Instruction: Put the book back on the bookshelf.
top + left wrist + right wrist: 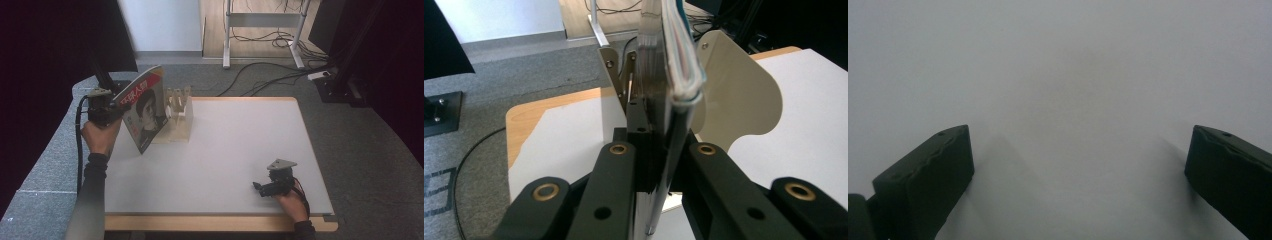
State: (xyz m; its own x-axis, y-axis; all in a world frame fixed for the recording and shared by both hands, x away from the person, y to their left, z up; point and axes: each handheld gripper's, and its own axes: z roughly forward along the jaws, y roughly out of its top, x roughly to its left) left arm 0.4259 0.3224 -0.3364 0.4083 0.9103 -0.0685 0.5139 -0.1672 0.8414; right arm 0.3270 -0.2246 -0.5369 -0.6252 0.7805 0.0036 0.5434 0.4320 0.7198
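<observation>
A magazine (145, 111) with a portrait cover and a red band stands tilted at the table's far left, its lower corner near the white tabletop (235, 150). My left gripper (119, 104) is shut on its edge. In the left gripper view the magazine (675, 70) runs edge-on between the jaws of the left gripper (659, 150). Right behind it stands a beige slotted rack (180, 119), whose rounded divider (739, 90) rises past the magazine. My right gripper (257, 186) rests near the front right edge of the table, and its jaws (1080, 145) are open over bare white surface.
A black stand (102, 75) rises at the table's far left corner. Cables (260, 75) and the legs of a metal frame (227, 35) lie on the grey carpet behind the table. Dark curtains close off both sides.
</observation>
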